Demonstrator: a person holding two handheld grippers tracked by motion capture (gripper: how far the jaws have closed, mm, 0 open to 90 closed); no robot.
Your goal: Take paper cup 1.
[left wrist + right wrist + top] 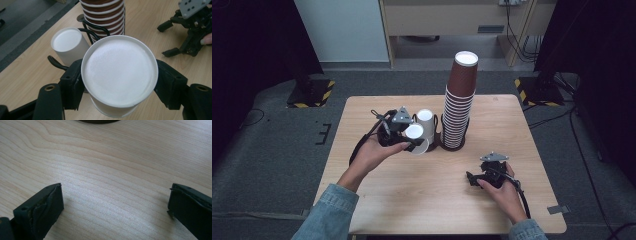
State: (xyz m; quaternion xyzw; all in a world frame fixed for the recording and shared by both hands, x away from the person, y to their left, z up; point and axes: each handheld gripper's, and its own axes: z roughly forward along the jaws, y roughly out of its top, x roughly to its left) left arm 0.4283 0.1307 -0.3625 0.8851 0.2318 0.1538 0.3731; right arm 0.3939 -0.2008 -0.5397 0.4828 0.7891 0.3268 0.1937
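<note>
The left gripper [406, 138], held in the person's left hand [373, 153], has its jaws clamped on an inverted white paper cup [119, 75] just beside the tall stack of brown paper cups [459, 102]. The right gripper [475, 179], in the right hand [505, 192], sits low with jaws spread wide, nearer the person than that stack.

A light wooden square table [412, 205] stands on a grey carpeted floor [272, 165]. Beyond the table's far left corner sits a black base plate with yellow-and-black striped edges [312, 93], and a second striped black base plate [539, 90] sits beyond the far right corner. Behind the table rise a white panel [343, 30] and a pale wooden cabinet [447, 17], with black cables [517, 35] hanging beside the cabinet. A grey strip of tape [558, 209] lies on the floor by the table's near right corner.
</note>
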